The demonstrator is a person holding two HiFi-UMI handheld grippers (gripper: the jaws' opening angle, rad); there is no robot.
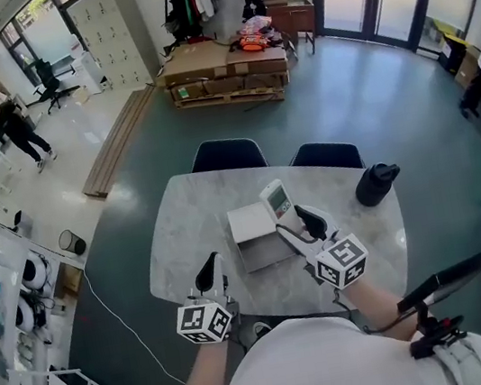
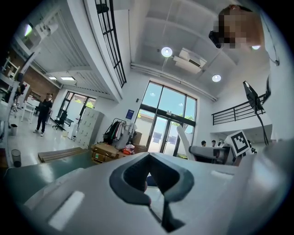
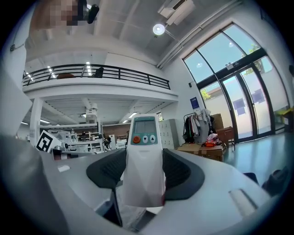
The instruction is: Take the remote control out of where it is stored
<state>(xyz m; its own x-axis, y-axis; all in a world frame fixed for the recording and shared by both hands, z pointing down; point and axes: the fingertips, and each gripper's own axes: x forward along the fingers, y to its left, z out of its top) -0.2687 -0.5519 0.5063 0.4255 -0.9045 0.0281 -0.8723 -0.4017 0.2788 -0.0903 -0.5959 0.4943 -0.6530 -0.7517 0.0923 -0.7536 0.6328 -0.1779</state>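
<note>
A white remote control (image 1: 276,199) (image 3: 143,151) with a small screen and an orange button stands upright between the jaws of my right gripper (image 1: 299,223) (image 3: 144,176), which is shut on its lower half. It is held above the table, just right of an open white box (image 1: 257,237) with its lid up. My left gripper (image 1: 210,272) (image 2: 149,183) hovers over the table's near left part, jaws pressed together with nothing between them, pointing up and away.
A round marble table (image 1: 188,232) carries the box. A black bottle (image 1: 376,183) stands at its right edge. Two dark blue chairs (image 1: 228,154) are tucked in at the far side. A black stand (image 1: 443,283) reaches in at the lower right.
</note>
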